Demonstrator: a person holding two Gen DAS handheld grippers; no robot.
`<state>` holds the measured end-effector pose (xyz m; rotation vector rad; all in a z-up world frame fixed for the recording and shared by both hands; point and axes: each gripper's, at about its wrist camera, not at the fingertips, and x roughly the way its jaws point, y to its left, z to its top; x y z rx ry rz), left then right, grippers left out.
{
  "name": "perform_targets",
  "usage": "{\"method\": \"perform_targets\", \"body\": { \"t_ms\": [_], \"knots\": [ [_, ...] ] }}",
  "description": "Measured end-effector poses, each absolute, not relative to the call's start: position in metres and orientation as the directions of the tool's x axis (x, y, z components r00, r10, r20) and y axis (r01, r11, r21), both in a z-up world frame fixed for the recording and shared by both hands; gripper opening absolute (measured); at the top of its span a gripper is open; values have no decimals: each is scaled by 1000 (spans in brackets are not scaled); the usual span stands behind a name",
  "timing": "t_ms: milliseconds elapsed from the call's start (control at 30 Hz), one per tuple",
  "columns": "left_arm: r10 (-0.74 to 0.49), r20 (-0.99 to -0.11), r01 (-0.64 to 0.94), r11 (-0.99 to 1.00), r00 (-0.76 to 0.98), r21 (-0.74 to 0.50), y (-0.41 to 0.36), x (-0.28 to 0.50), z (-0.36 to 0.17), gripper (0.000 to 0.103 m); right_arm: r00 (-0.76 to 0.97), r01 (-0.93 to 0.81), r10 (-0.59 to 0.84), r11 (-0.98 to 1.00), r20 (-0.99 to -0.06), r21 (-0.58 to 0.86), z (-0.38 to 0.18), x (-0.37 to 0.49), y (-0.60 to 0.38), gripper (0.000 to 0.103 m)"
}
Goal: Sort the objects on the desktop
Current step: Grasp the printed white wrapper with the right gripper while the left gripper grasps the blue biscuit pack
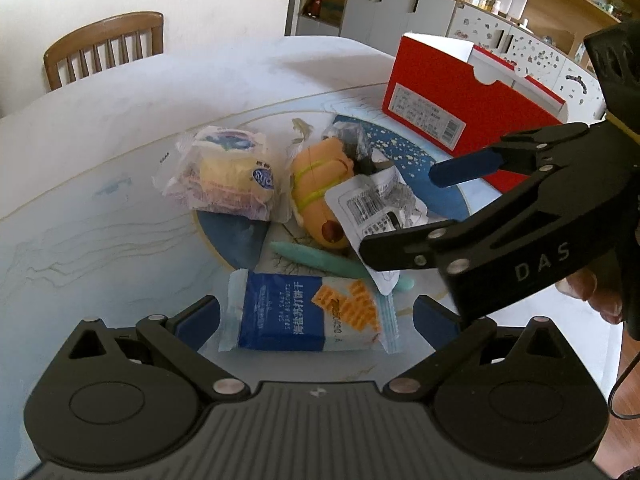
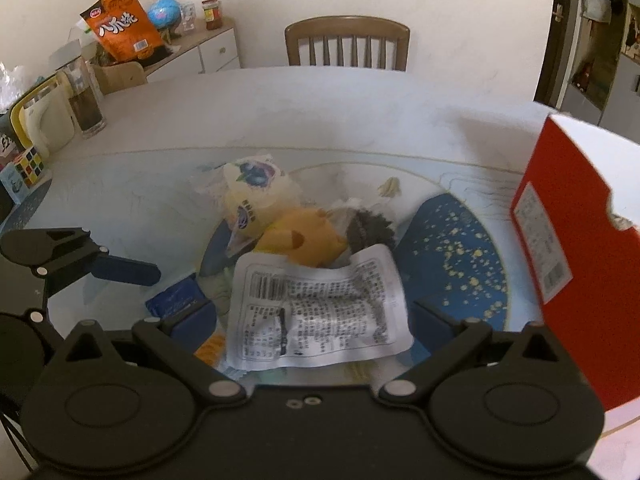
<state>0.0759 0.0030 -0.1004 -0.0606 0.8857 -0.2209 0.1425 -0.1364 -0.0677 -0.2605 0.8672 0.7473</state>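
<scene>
My left gripper (image 1: 316, 316) stands open low over the table, and a blue soda-cracker packet (image 1: 312, 316) lies flat between its fingers. My right gripper (image 2: 316, 316) is open too, its fingers either side of a white printed sachet (image 2: 320, 312) that rests on an orange plush toy (image 2: 304, 240). In the left wrist view the right gripper (image 1: 400, 212) comes in from the right over the sachet (image 1: 372, 208). A wrapped blueberry bread (image 1: 224, 176) lies left of the plush (image 1: 320, 184). Under the sachet's edge lies a teal pen-like stick (image 1: 316, 260).
An open red box (image 1: 460, 108) stands at the right of the pile, close to the right gripper. A clear bag with something dark (image 1: 348, 140) lies behind the plush. Far left stand a glass of dark liquid (image 2: 86, 108) and a puzzle cube (image 2: 30, 166). A wooden chair (image 2: 348, 44) faces the table's far edge.
</scene>
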Motion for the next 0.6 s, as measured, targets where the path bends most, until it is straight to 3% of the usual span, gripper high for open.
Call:
{"method": "perform_targets", "body": {
  "t_ms": [367,600],
  "knots": [
    [-180,-762,175,981,622,-89,-6,74,-107,103,417,-679,455,731,-787,63,-80,143,-126,102],
    [-167,-762,181,981,626,-66,-9,75,-108,103,407,-680,458,730,-790,72,-82,146,-123,95]
  ]
}}
